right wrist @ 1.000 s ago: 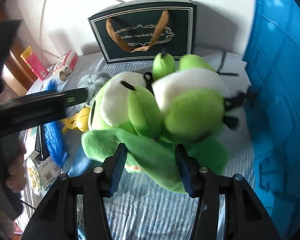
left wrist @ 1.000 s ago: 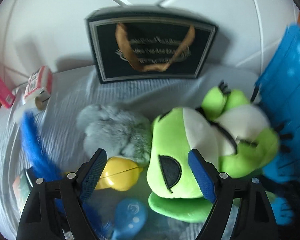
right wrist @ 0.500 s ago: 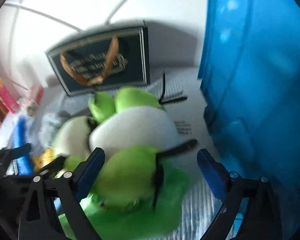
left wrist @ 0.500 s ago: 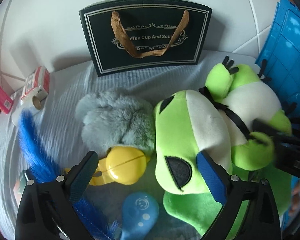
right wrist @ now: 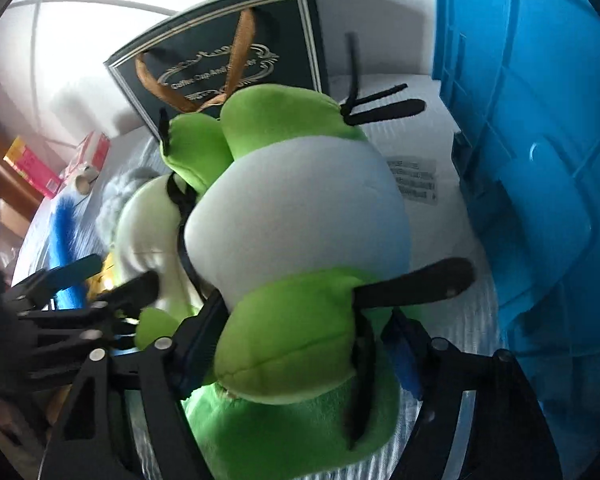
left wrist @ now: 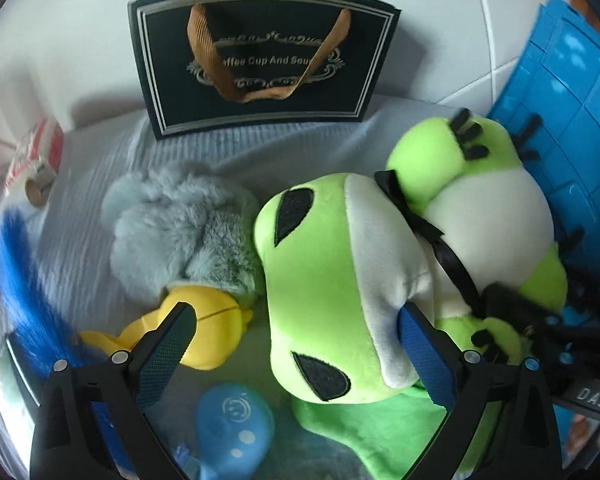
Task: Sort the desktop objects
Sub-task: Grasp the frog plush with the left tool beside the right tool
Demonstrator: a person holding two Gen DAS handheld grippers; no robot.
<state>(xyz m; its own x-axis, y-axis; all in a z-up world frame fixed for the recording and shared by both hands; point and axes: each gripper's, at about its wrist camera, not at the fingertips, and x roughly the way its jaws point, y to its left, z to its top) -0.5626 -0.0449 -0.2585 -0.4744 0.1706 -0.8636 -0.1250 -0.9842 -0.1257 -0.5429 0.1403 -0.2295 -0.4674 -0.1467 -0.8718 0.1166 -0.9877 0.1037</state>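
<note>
Right gripper (right wrist: pixel 300 344) squeezes the green frog toy (right wrist: pixel 300 240), feet pointing at the black bag (right wrist: pixel 220 64); left gripper (left wrist: pixel 296 340) gapes, blue bin (right wrist: pixel 540 160) close beside.

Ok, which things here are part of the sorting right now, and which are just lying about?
In play:
green frog plush
right claw, closed on the plush
left claw, open beside it
blue bin

Lying about:
grey furry toy
yellow toy
blue maraca
black gift bag
</note>
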